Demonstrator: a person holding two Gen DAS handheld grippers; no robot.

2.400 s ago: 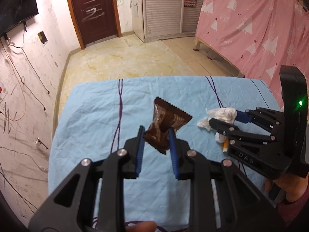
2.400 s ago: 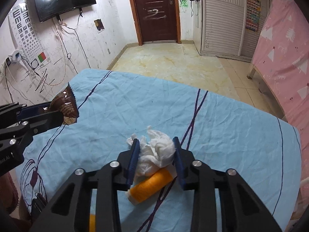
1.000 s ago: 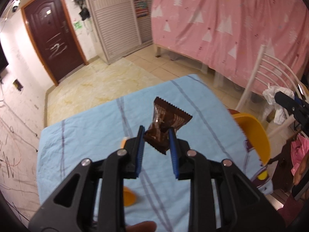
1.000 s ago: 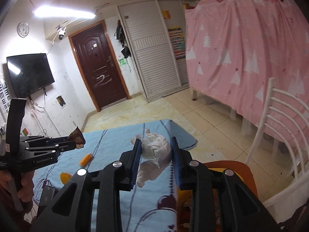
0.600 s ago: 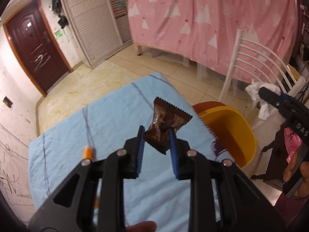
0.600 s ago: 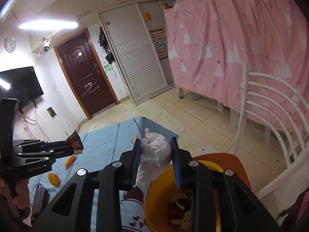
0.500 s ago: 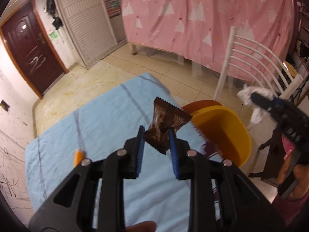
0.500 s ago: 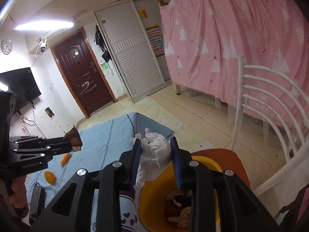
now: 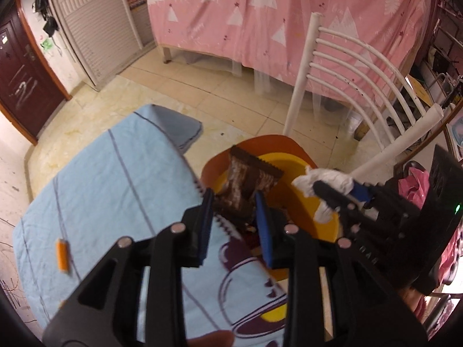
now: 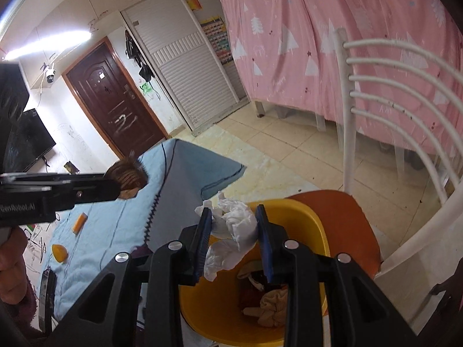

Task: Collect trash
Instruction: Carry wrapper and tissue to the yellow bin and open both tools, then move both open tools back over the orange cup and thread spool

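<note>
My left gripper (image 9: 234, 202) holds a brown snack wrapper (image 9: 249, 173) at the table's edge, over the near rim of a yellow bin (image 9: 289, 162). Its jaws are opening, and the wrapper still sits between the blue pads. My right gripper (image 10: 233, 217) is shut on a crumpled white tissue (image 10: 234, 225) above the yellow bin (image 10: 303, 211), which has trash (image 10: 269, 297) in it. In the left wrist view the right gripper (image 9: 332, 186) and its tissue (image 9: 327, 176) hang over the bin's right side. In the right wrist view the wrapper (image 10: 128, 173) shows at the left.
The bin stands on an orange chair seat (image 10: 341, 219) with a white barred back (image 10: 390, 86). On the blue-covered table (image 9: 101, 188) lie an orange stick (image 9: 62, 254), an orange peel (image 10: 59, 253) and a dark handset (image 10: 46, 292). A pink curtain hangs behind.
Both grippers have carried their loads off the table, swinging to the right and lower until they hang at the yellow bin. The tissue now hangs right over the bin's opening.
</note>
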